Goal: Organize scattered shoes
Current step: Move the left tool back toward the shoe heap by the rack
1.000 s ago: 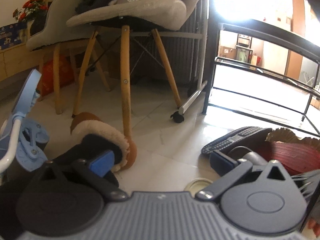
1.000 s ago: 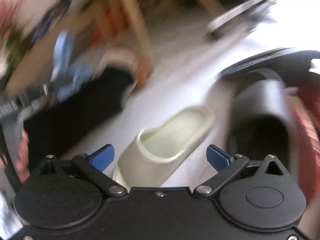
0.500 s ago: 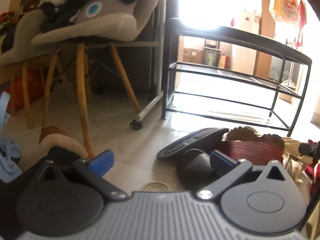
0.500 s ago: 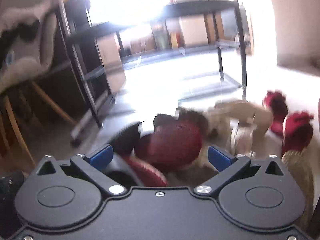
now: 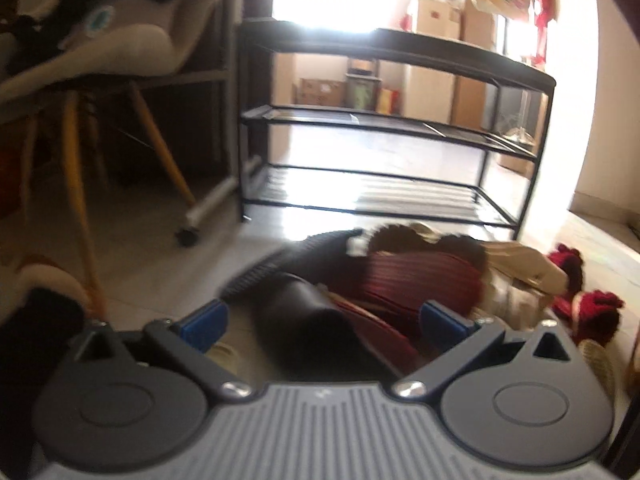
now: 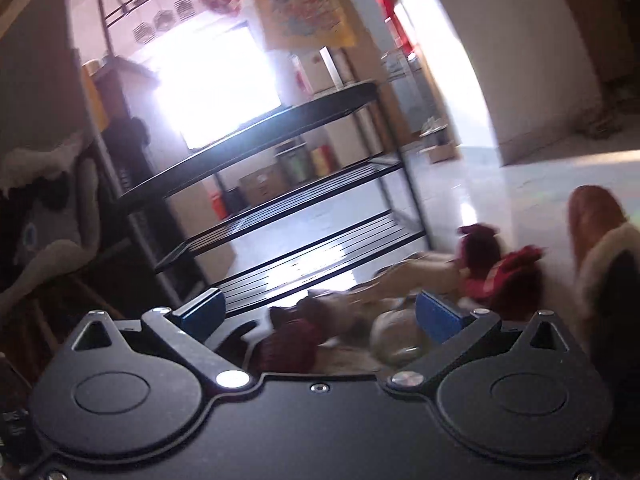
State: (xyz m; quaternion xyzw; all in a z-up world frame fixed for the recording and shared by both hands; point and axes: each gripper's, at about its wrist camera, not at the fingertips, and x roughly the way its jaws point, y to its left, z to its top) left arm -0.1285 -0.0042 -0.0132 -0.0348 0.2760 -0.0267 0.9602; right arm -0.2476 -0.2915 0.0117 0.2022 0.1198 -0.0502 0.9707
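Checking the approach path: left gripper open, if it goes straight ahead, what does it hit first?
Probably the black slipper, lying between the left gripper's open fingers, with a dark red shoe just behind. Blur makes depth uncertain.

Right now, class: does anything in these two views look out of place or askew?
Yes. The shoes lie heaped on the floor in front of the black shoe rack, overlapping at odd angles, one dark slipper tipped on its side. The rack's visible shelves hold no shoes. Both the left gripper and right gripper are open and hold nothing.
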